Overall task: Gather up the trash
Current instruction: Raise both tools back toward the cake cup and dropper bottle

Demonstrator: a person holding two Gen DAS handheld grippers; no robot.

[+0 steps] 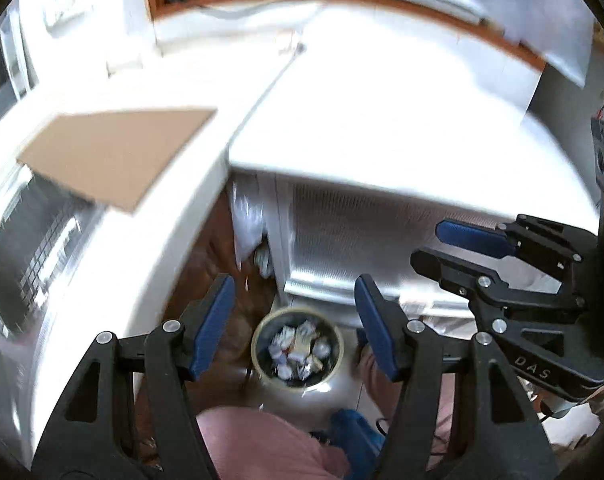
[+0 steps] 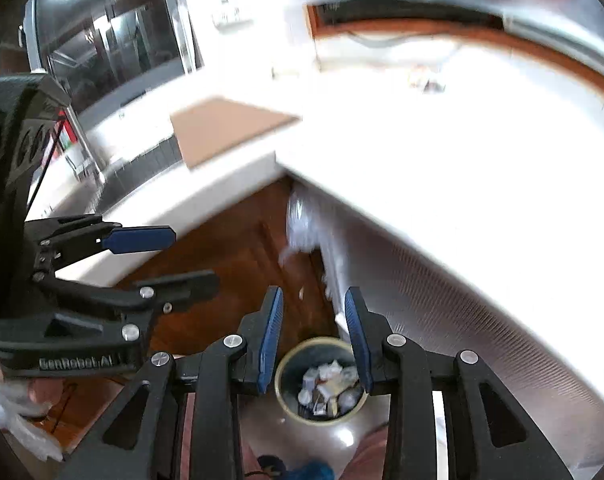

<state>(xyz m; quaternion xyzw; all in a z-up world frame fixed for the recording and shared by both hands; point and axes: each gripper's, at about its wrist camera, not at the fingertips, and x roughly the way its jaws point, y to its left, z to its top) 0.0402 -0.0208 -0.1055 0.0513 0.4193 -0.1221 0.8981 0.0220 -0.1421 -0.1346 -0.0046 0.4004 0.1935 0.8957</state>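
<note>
A brown cardboard sheet point(image 1: 114, 156) lies flat on the white counter point(image 1: 382, 120), overhanging its near edge.

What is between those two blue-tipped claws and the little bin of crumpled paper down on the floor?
Nothing: in both wrist views the left gripper and right gripper hang empty above the bin.

**Materials and finishes**

Left gripper point(image 1: 294, 322) and right gripper point(image 2: 313, 336): matt black plastic frames, shiny metal pivot pins, fingers point(image 1: 214, 326) faced with blue ribbed pads. Surface point(image 1: 382, 112): smooth white, glossy, blown out by glare. Cardboard sheet point(image 1: 114, 156): matt brown. Floor point(image 2: 230, 248): reddish wood, slight sheen; pale glossy tile under the bin point(image 1: 298, 346). Bin contents: crumpled paper. Cabinet front point(image 2: 442, 312): finely ribbed, satin sheen.
</note>
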